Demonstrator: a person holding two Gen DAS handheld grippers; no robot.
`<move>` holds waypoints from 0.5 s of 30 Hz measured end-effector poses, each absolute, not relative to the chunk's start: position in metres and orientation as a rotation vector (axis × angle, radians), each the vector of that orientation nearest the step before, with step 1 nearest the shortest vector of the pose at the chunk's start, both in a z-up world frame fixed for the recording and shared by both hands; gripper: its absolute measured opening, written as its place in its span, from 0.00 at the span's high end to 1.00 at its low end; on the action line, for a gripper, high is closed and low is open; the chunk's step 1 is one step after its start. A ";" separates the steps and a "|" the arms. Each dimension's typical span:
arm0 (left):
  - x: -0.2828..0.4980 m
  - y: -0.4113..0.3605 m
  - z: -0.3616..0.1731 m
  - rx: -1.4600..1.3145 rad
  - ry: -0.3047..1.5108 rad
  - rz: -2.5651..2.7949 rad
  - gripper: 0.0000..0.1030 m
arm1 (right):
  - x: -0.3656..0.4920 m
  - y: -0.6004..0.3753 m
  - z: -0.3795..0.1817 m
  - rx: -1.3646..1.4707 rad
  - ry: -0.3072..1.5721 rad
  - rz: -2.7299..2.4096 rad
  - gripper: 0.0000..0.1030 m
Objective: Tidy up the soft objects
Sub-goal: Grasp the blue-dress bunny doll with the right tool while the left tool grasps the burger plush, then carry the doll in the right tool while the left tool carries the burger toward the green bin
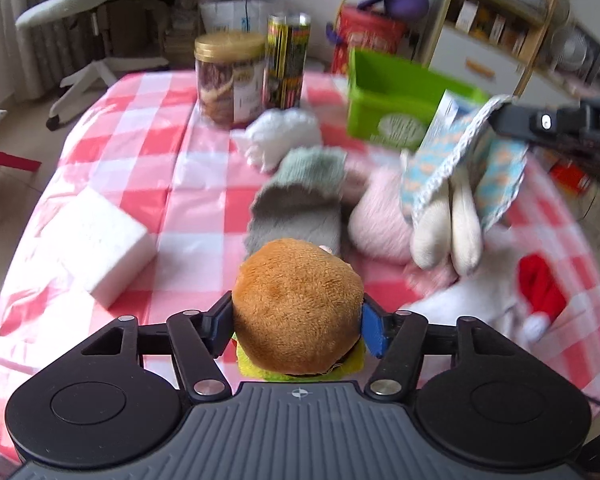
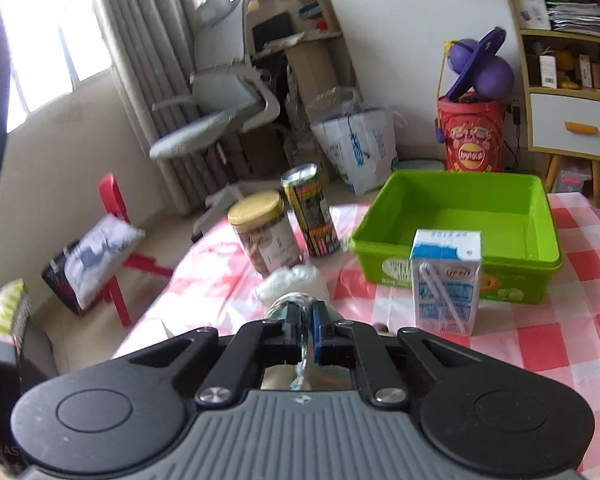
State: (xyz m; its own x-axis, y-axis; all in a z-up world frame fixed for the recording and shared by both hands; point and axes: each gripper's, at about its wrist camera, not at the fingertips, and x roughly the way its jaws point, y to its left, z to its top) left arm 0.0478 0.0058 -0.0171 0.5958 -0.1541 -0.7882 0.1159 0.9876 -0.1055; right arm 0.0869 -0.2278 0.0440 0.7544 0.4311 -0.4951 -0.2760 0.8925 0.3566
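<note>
My left gripper (image 1: pixel 296 322) is shut on a plush burger (image 1: pixel 298 304) with a brown bun and a yellow-green layer, held above the checked table. My right gripper (image 2: pixel 306 330) is shut on the lace-edged blue dress of a cloth doll (image 1: pixel 456 184); in the left wrist view the doll hangs lifted from the right gripper (image 1: pixel 500 114), its cream legs dangling. On the table lie a grey-green sock (image 1: pixel 300 196), a pink plush (image 1: pixel 376 220), a white plush (image 1: pixel 280 136) and a white plush with a red Santa hat (image 1: pixel 540 292). The green bin (image 2: pixel 456 216) stands open and empty.
A milk carton (image 2: pixel 446 280) stands in front of the bin. A gold-lidded jar (image 2: pixel 266 236) and a tall can (image 2: pixel 310 216) stand at the table's far left. A white foam block (image 1: pixel 100 244) lies on the left. A red chair (image 2: pixel 116 248) stands beside the table.
</note>
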 end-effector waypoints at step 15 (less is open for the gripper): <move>0.047 0.010 0.006 -0.157 0.839 -0.167 0.41 | 0.095 -0.247 0.040 0.361 0.702 0.351 0.68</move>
State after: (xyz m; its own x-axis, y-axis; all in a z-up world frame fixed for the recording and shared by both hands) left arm 0.0465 0.0104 0.0060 0.6569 -0.2088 -0.7245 0.0852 0.9753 -0.2039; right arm 0.0948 -0.2472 0.0404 0.7109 0.4276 -0.5583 -0.1897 0.8810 0.4333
